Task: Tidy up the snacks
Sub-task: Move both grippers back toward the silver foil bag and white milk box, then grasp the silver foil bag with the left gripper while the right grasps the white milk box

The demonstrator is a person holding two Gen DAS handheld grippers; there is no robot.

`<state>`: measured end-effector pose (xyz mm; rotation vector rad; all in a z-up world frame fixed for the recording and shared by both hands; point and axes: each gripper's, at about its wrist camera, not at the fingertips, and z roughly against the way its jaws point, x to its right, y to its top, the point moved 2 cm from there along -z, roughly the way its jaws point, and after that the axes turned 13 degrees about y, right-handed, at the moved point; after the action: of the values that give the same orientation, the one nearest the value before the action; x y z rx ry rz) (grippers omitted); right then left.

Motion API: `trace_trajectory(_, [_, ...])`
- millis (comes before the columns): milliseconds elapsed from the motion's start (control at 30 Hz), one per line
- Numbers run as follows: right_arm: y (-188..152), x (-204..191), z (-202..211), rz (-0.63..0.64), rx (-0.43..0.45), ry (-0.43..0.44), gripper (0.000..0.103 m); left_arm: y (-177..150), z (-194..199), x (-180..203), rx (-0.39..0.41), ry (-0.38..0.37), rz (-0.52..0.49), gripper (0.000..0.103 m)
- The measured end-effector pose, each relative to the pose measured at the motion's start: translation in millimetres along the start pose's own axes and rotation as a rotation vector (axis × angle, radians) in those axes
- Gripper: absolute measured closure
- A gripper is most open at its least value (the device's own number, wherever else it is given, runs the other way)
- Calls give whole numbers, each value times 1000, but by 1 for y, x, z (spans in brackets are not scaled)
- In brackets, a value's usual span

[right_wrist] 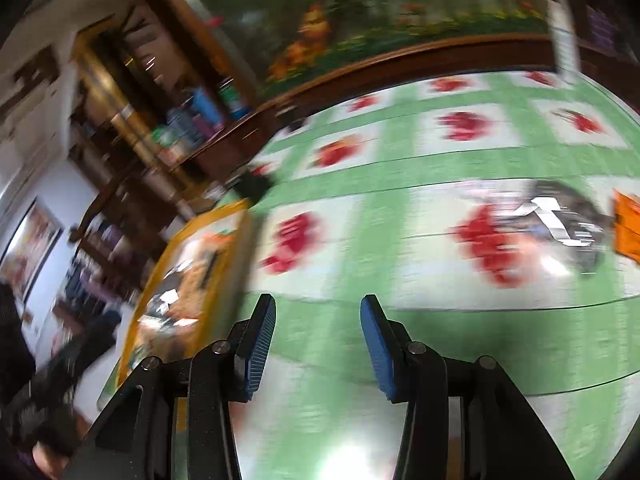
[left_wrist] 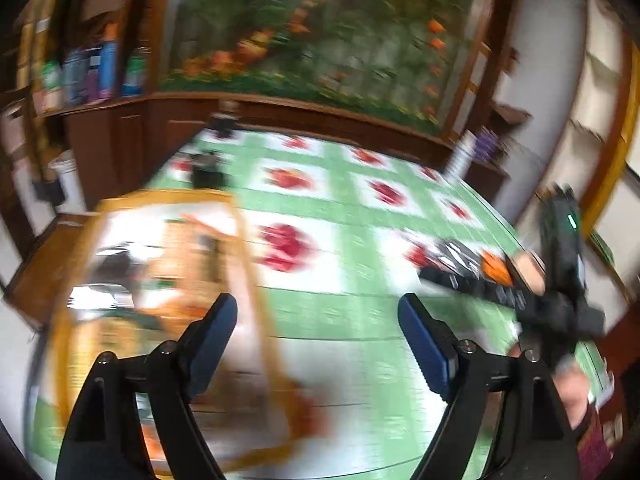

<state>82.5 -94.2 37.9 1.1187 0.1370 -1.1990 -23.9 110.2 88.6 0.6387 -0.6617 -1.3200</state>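
Both views are motion-blurred. A yellow-rimmed tray (left_wrist: 244,248) holding several snack packs sits on the green tablecloth with red flowers (left_wrist: 360,320), at the left of the left wrist view. My left gripper (left_wrist: 318,308) hangs open just right of the tray, its jaws wide with nothing between them. A black-and-silver snack packet (right_wrist: 560,220) and an orange packet (right_wrist: 628,228) lie at the right of the table. My right gripper (right_wrist: 318,308) is open over bare cloth between the tray (right_wrist: 240,248) and those packets, and holds nothing.
A dark wooden cabinet (left_wrist: 132,140) and a flower mural (left_wrist: 320,32) stand behind the table. Bottles (left_wrist: 100,68) line a shelf at the far left. A small black object (left_wrist: 208,168) stands at the table's far left, a white cylinder (left_wrist: 460,156) at its far right.
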Motion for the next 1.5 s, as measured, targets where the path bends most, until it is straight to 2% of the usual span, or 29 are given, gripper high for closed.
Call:
trace_trajectory(100, [19, 43, 27, -82, 68, -60, 55, -1, -24, 45, -48, -40, -47, 19])
trace_trajectory(200, [40, 80, 52, -127, 125, -176, 55, 3, -68, 91, -107, -47, -89, 19])
trace_trajectory(267, [52, 101, 64, -156, 151, -234, 55, 6, -93, 106, -128, -21, -104, 19])
trace_trajectory(367, [63, 120, 66, -191, 147, -234, 55, 4, -117, 107, -121, 15, -64, 19])
trace_trajectory(433, [70, 127, 58, -191, 128, -224, 55, 3, -124, 104, -131, 27, -96, 19])
trace_trajectory(500, [78, 139, 43, -199, 102, -227, 55, 5, -121, 95, -93, 46, -100, 19])
trace_trajectory(600, [80, 146, 27, -209, 77, -238, 55, 5, -122, 88, -90, 57, -87, 19])
trace_trajectory(700, [70, 137, 13, -195, 26, -201, 55, 7, -121, 86, -90, 58, -85, 19])
trace_trajectory(767, [60, 120, 1, -208, -50, -48, 53, 7, -118, 84, -90, 50, -74, 19])
trace_trajectory(800, [57, 110, 0, -224, -67, 75, 53, 7, -117, 82, -93, 45, -66, 19])
trace_trajectory(833, [61, 102, 10, -206, -31, 78, 54, 7, -116, 81, -93, 42, -62, 19])
trace_trajectory(867, [67, 101, 24, -165, 19, -7, 54, 7, -115, 81, -92, 40, -59, 19])
trace_trajectory(933, [77, 108, 51, -90, 114, -269, 54, 8, -115, 80, -90, 47, -56, 19])
trace_trajectory(967, [78, 117, 61, -78, 130, -382, 54, 8, -115, 78, -93, 49, -52, 19])
trace_trajectory(1000, [78, 126, 66, -74, 128, -453, 54, 7, -116, 78, -98, 46, -47, 19])
trace_trajectory(1133, [70, 153, 63, -123, 81, -526, 55, 7, -118, 79, -111, 42, -49, 19])
trace_trajectory(1200, [68, 154, 55, -83, 53, -631, 55, 8, -116, 79, -104, 46, -48, 19])
trace_trajectory(1300, [60, 149, 42, -43, 5, -664, 54, 9, -116, 73, -104, 48, -31, 19])
trace_trajectory(1333, [56, 144, 40, -36, -10, -659, 54, 9, -115, 71, -104, 49, -22, 19])
trace_trajectory(1400, [50, 126, 31, -46, -38, -526, 54, 11, -115, 66, -107, 49, -4, 19])
trace_trajectory(1433, [47, 117, 26, -54, -55, -430, 54, 11, -115, 65, -108, 46, 3, 19])
trace_trajectory(1500, [41, 92, 15, -109, -80, -124, 54, 11, -116, 64, -110, 46, 8, 19])
